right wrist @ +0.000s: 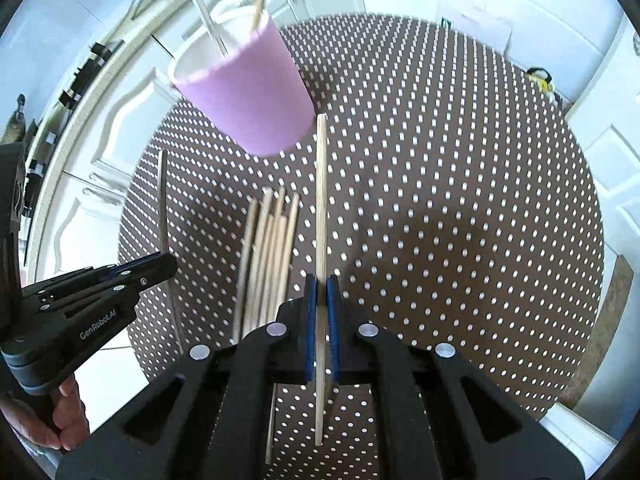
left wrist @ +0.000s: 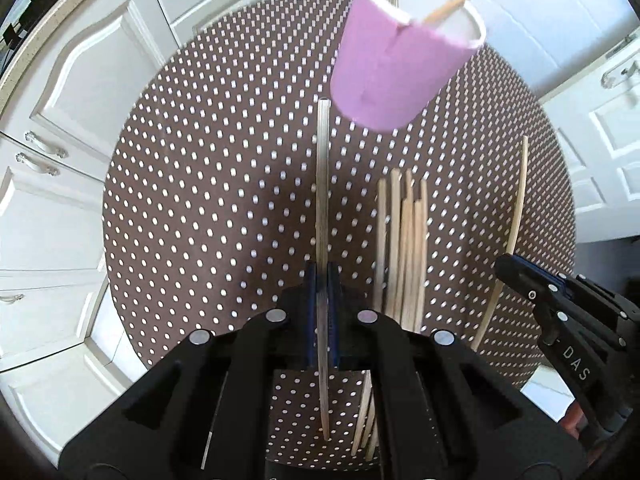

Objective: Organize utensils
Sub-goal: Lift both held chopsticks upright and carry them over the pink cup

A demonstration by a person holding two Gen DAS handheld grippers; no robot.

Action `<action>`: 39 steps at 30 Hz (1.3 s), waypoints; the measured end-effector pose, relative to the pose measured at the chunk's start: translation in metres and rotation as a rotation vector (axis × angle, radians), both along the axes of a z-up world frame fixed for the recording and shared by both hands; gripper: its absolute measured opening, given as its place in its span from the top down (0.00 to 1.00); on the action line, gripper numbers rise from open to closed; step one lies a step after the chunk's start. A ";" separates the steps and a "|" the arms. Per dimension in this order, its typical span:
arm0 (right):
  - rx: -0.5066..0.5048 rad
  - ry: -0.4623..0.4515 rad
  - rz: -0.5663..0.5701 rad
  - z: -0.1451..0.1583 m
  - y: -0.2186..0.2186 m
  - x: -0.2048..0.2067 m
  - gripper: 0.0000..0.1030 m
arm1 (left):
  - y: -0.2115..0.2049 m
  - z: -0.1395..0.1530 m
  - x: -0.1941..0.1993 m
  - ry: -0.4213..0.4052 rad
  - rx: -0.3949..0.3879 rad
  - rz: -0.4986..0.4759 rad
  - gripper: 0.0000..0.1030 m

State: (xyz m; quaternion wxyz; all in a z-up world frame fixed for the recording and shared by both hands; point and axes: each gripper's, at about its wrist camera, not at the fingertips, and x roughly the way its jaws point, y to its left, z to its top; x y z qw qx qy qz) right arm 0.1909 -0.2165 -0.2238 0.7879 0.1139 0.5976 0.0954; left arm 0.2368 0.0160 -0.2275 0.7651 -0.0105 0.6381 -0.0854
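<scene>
My left gripper point(left wrist: 322, 278) is shut on a thin silvery chopstick point(left wrist: 322, 184) that points away over the round dotted table point(left wrist: 208, 184). In the right wrist view, my right gripper point(right wrist: 321, 286) is shut on a pale wooden chopstick point(right wrist: 321, 200). A purple paper cup point(left wrist: 396, 72) point(right wrist: 250, 100) stands at the far side with one metal stick and one wooden stick in it. A pile of several wooden chopsticks point(left wrist: 404, 248) point(right wrist: 268, 256) lies on the cloth between the two grippers. Each view shows the other gripper at its edge: the right one point(left wrist: 508, 268) and the left one point(right wrist: 166, 264).
The brown cloth with white dots covers the whole table point(right wrist: 440, 200). White cabinet doors point(left wrist: 80, 92) surround it, and a stone counter edge point(left wrist: 48, 32) runs at the upper left. A hand point(right wrist: 68, 420) holds the left gripper's handle. A small yellow and black object point(right wrist: 540, 78) lies beyond the far rim.
</scene>
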 end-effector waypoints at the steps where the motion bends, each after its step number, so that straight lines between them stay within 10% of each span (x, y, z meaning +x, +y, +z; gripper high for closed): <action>1: 0.004 -0.016 -0.003 0.005 -0.002 0.000 0.96 | 0.002 0.003 0.000 -0.009 -0.006 0.002 0.95; 39: 0.050 -0.417 -0.109 0.147 -0.023 0.013 0.96 | -0.005 0.162 0.008 -0.499 -0.142 0.122 0.95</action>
